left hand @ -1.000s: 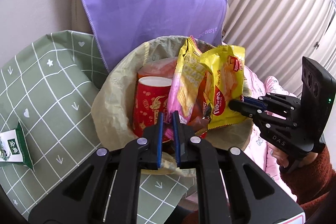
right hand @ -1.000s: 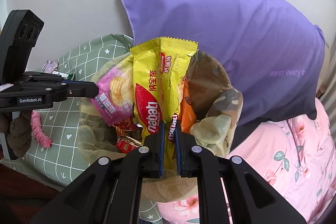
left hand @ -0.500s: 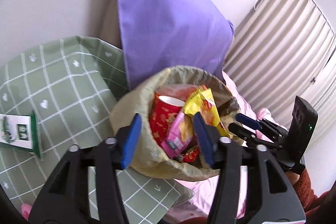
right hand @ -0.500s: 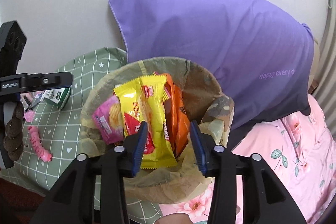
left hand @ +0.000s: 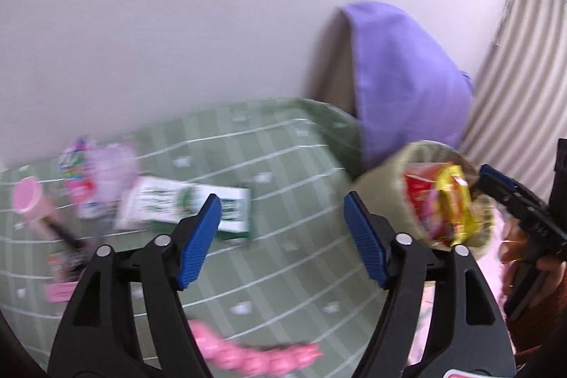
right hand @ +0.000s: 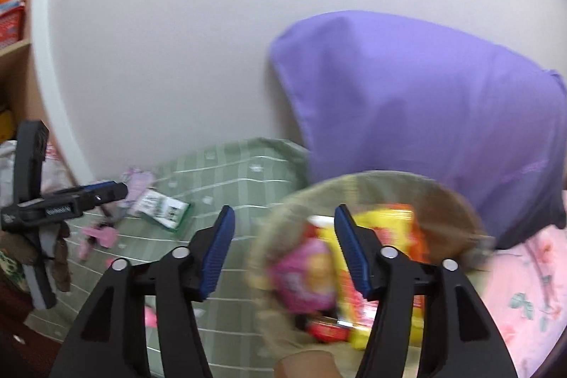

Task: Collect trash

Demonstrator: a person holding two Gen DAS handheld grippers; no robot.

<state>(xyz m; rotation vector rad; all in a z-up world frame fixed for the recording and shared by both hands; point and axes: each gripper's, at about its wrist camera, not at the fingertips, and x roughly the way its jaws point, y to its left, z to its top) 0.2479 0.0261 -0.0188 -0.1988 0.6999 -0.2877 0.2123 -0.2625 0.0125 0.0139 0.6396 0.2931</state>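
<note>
- Risk, overfilling: the trash bag [right hand: 283, 222], sitting at the lower centre of the right wrist view, is brimming with wrappers; the yellow snack packet [left hand: 455, 201] is standing above its rim and is likely to tip out if another piece is pushed in or the soft rim is knocked.
- Risk, collision: the two tools are working close beside the bag, so a hurried swing could be making them clash.
- Risk, missed pick: both views are blurring, so a grab at the flat green-and-white packet [left hand: 184, 201] on the green checked cloth [left hand: 283, 271] could be slipping over it.
- Left gripper [left hand: 281, 236]: its jaws are opening wide, holding nothing, touching nothing, pointing over the cloth toward the loose litter at middle left.
- Right gripper [right hand: 283, 247]: its jaws are opening to full spread, empty, hovering at the bag's near rim.
</note>
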